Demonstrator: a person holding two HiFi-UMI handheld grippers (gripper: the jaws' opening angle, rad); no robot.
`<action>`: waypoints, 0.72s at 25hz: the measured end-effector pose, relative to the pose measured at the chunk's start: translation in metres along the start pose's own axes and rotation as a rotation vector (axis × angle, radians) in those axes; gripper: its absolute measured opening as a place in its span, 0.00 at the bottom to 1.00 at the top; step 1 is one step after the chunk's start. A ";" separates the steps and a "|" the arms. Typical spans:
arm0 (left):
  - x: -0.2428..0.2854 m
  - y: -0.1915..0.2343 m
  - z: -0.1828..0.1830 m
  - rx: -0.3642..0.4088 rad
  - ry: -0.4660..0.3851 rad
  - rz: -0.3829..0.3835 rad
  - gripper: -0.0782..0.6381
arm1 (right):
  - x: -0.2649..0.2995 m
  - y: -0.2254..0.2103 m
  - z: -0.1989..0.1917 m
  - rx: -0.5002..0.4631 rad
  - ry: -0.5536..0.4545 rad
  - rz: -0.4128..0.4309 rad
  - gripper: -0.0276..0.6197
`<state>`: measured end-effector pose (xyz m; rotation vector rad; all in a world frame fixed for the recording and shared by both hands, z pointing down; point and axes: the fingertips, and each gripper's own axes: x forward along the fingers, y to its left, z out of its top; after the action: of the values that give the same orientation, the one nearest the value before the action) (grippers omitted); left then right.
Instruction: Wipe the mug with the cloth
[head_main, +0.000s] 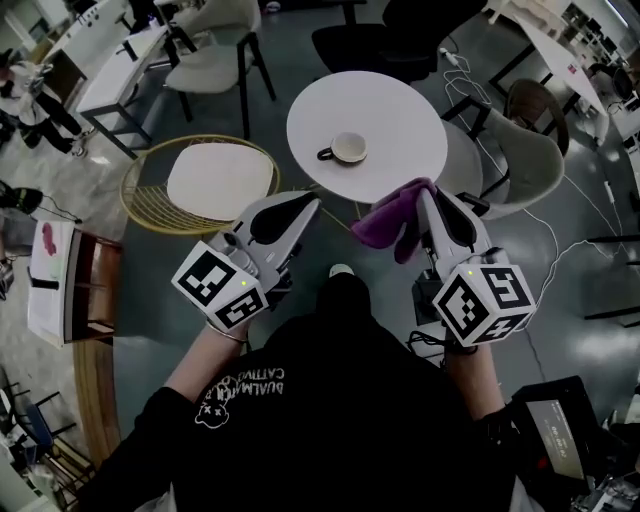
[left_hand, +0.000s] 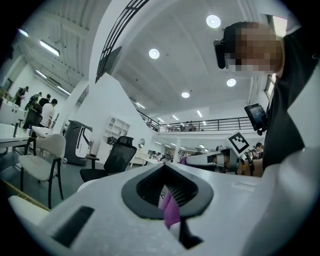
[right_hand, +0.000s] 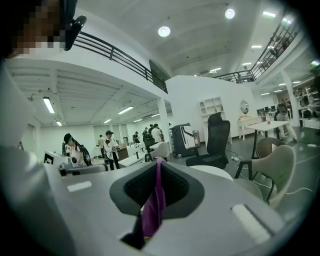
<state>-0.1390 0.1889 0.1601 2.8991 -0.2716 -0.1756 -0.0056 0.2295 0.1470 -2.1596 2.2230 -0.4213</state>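
Mug (head_main: 348, 149): on the round white counter (head_main: 400, 105), standing up, open end to the top, near the edge closest to the person.
Handle: sticking out to the left of the head view, toward the left gripper's side.
Cloth (head_main: 390, 215): purple, bunched up, hanging in the air below the mug in the head view, not touching it.
Right gripper (head_main: 431, 197): clenched on the cloth, with a strip of purple pinched between its jaws in the right gripper view.
Left gripper (head_main: 304, 204): clenched tight, no cloth hanging from it in the head view. Only a small bit of purple between the jaws in its own view, too little to tell what.
Way to the mug: straight ahead, between the two grippers, a bit apart from both.
Nearer one: left gripper, on the handle side, probably best for holding the mug steady.
Next move, likely: both forward over the counter edge, cloth up and a little left to reach the mug.
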 end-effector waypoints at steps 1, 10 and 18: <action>0.004 0.010 -0.001 -0.005 -0.004 0.013 0.11 | 0.009 -0.004 -0.001 0.000 0.011 0.005 0.09; 0.062 0.108 -0.039 -0.026 0.130 0.147 0.11 | 0.104 -0.066 0.005 0.025 0.116 0.046 0.09; 0.113 0.180 -0.088 -0.153 0.245 0.220 0.11 | 0.187 -0.121 0.015 0.040 0.203 0.100 0.09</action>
<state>-0.0471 0.0131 0.2761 2.6786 -0.5043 0.1863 0.1073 0.0414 0.1901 -2.0589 2.3881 -0.7046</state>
